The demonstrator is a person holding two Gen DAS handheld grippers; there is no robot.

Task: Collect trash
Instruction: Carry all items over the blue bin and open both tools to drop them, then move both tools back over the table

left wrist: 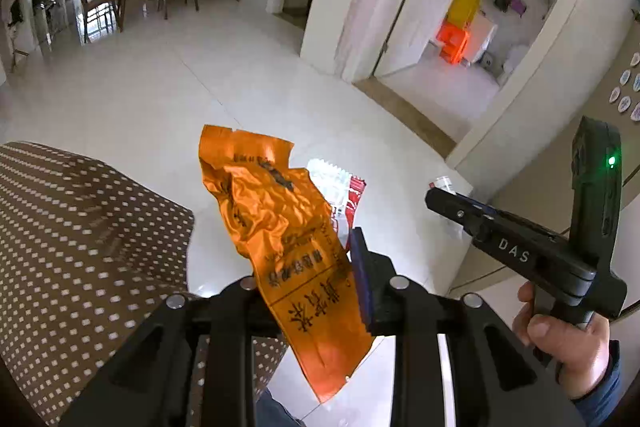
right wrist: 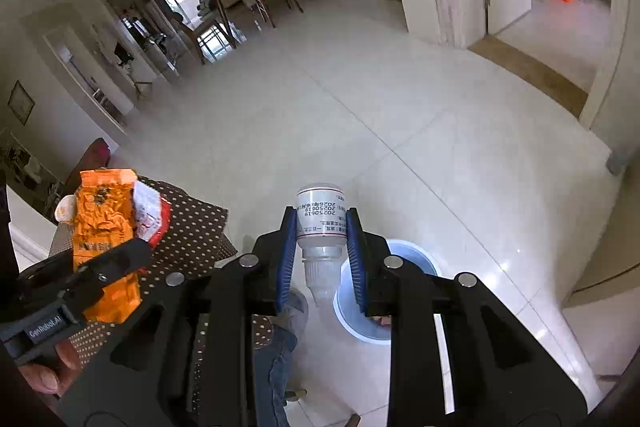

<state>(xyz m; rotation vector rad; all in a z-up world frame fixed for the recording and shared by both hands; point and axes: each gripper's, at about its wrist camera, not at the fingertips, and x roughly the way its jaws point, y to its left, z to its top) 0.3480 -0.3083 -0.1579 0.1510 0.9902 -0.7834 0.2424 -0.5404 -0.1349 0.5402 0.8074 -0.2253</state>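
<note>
While both grippers carry trash above the floor, a blue bin (right wrist: 384, 307) waits below the right one.

On the left, the left gripper (left wrist: 308, 287) is clamped on an orange wrapper (left wrist: 276, 219), with a red-and-white wrapper (left wrist: 340, 195) just behind it; the orange one's long axis runs up and away from the jaws, torn end outermost, beside a dotted cloth (left wrist: 80, 247). Further right, the right gripper (right wrist: 322, 255) pinches a small white bottle (right wrist: 322, 215) by its body, nozzle pointing back toward the camera and base forward, apparently ready to drop into the bin.
</note>
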